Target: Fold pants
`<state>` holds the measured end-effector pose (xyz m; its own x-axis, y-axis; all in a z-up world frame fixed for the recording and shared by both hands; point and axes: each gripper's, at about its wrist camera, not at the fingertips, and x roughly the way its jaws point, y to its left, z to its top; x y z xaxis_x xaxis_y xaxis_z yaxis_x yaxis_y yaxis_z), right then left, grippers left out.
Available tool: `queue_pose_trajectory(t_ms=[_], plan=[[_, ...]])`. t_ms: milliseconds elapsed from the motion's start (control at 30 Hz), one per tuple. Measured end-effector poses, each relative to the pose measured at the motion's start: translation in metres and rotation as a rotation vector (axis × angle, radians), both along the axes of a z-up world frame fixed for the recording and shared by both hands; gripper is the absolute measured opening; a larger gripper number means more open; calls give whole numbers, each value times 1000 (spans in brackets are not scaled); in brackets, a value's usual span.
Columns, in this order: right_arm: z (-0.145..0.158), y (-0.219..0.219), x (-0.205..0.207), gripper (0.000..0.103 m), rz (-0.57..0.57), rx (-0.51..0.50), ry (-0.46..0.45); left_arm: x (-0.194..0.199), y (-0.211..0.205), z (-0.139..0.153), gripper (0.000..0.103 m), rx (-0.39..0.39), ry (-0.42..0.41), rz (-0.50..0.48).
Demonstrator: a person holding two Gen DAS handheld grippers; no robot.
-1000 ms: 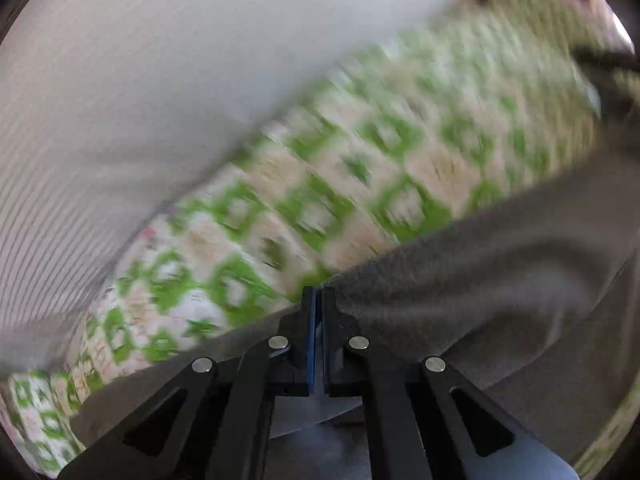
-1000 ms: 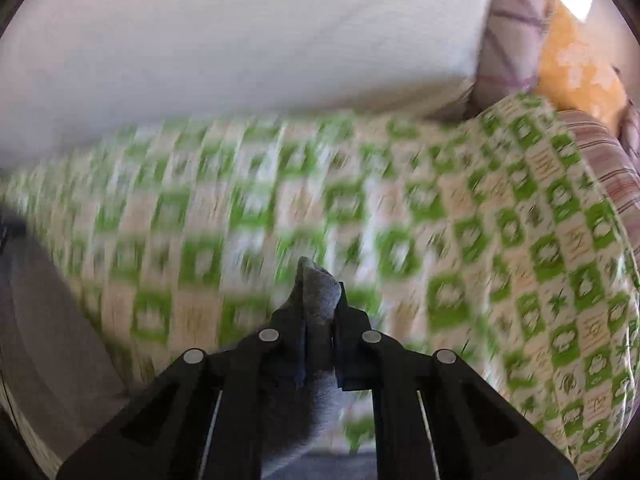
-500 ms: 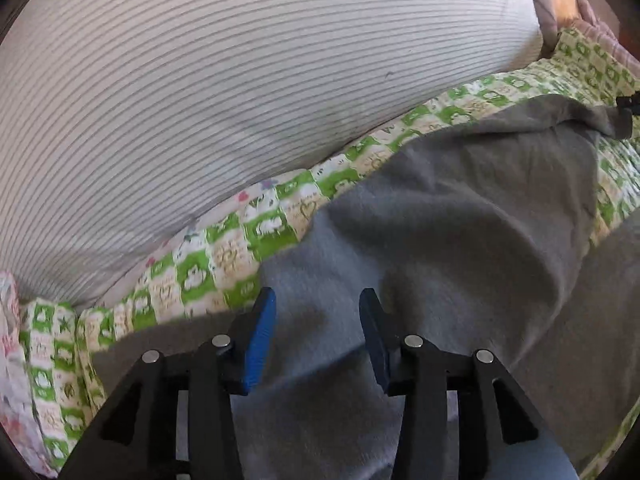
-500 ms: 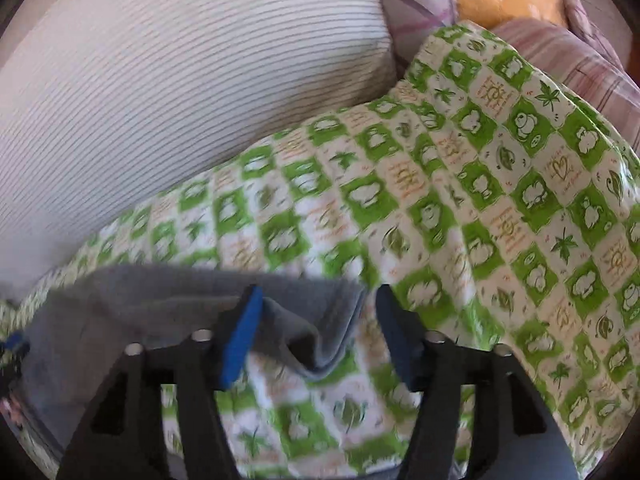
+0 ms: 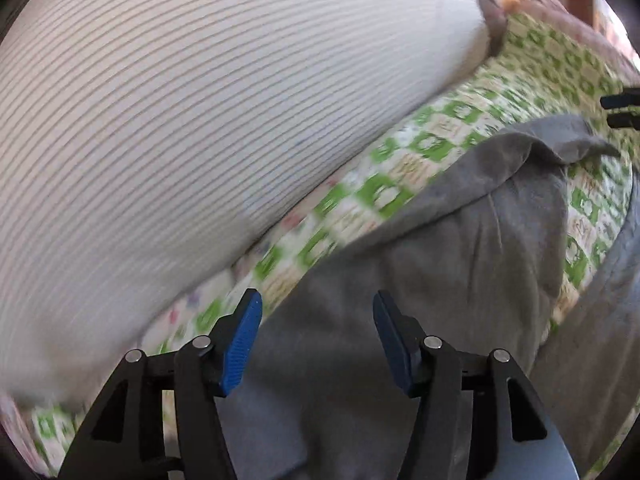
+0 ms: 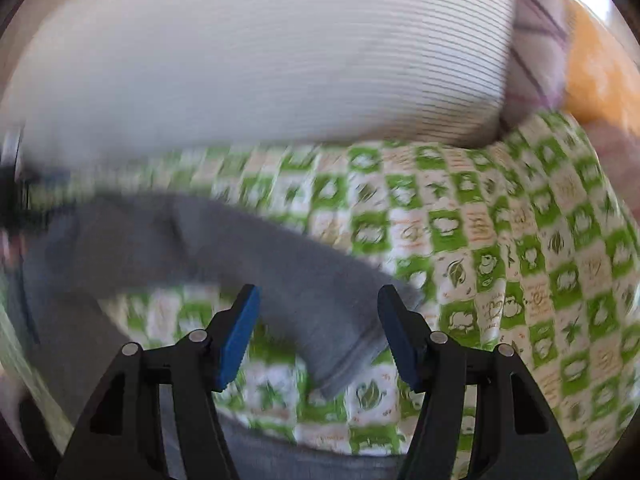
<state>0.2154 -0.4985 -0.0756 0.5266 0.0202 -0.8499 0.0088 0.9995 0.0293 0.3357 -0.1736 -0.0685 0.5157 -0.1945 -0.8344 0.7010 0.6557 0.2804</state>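
Observation:
Grey pants [image 5: 460, 264] lie spread on a green-and-white checked sheet [image 5: 400, 184]. My left gripper [image 5: 316, 308] hovers over their near part. Its jaws are opening, and the blue pads touch no cloth. In the right wrist view one grey pant leg [image 6: 260, 252] runs from the left to its hemmed end [image 6: 348, 360] under my right gripper [image 6: 318, 304]. That gripper is open, with the hem lying loose on the sheet between its fingers. The right gripper's black tips [image 5: 620, 110] show at the far right edge of the left wrist view.
A big white striped pillow [image 5: 200, 120] lies along the far side of the sheet, close behind the pants. Beyond it at the right are a purple-striped cushion [image 6: 532, 40] and an orange one [image 6: 596, 76]. The checked sheet [image 6: 500, 260] lies bare to the right.
Both grippers were shut on pinches of grey cloth a second ago and have let go. The pants have dropped onto the sheet. The left gripper's jaws have widened further since half a second ago.

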Motion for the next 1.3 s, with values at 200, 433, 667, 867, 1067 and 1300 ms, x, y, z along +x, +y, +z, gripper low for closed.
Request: queue_pose_trajectory(t_ms=[200,433,667,867,1067,1300], plan=[[-46,47,10,62,135,-318,112,23,-36,-35,60,142,-51,-21],[-32,5,18,5,-11,-219,40,28,-34,-52,3,158,27,-56],[14,-14,-22,5,-75,-74,-40,-34,-2,-9,2,-10,40,-67],[18,-19,-69,5,-97,27,-20,-96,31,25,2,-172,66,-37],[16,-25,-117,5,-106,54,-37,-152,31,37,2,-269,74,-5],[-4,-22,-151,5,-81,-8,-7,-194,30,19,2,-306,125,44]])
